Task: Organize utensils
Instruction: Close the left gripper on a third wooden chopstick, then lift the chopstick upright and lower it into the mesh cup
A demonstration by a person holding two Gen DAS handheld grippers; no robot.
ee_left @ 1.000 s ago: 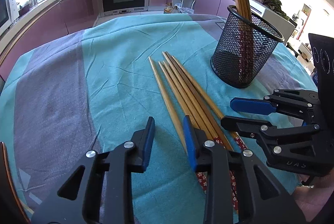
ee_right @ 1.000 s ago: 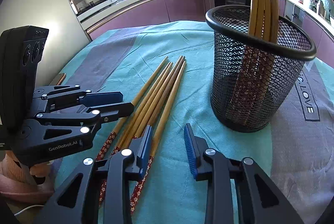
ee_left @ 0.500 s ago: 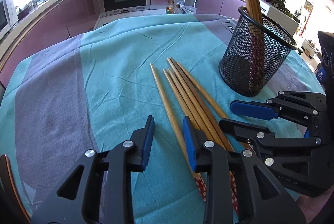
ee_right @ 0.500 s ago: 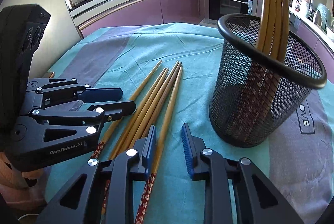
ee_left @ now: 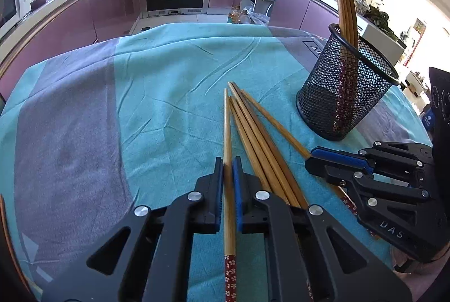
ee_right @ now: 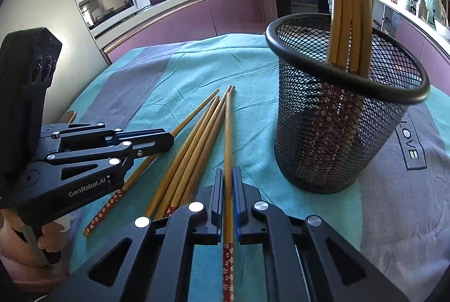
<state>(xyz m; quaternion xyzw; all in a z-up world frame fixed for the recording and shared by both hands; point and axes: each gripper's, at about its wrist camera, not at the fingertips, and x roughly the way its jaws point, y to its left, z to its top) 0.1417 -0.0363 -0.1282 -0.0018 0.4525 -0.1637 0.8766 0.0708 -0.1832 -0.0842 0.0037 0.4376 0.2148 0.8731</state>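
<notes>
Clamping now where half a second ago both jaws stood open, left gripper (ee_left: 228,169) and right gripper (ee_right: 228,178) each pinch one chopstick (ee_left: 226,133) (ee_right: 227,133) between jaws, remaining chopsticks (ee_left: 261,141) beside, mesh holder (ee_right: 337,133) ahead-right on counter (ee_left: 140,94).

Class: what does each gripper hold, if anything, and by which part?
The left gripper clamps the left chopstick, and the right gripper clamps the right chopstick. Each grips the bare wood just ahead of the red end.
</notes>
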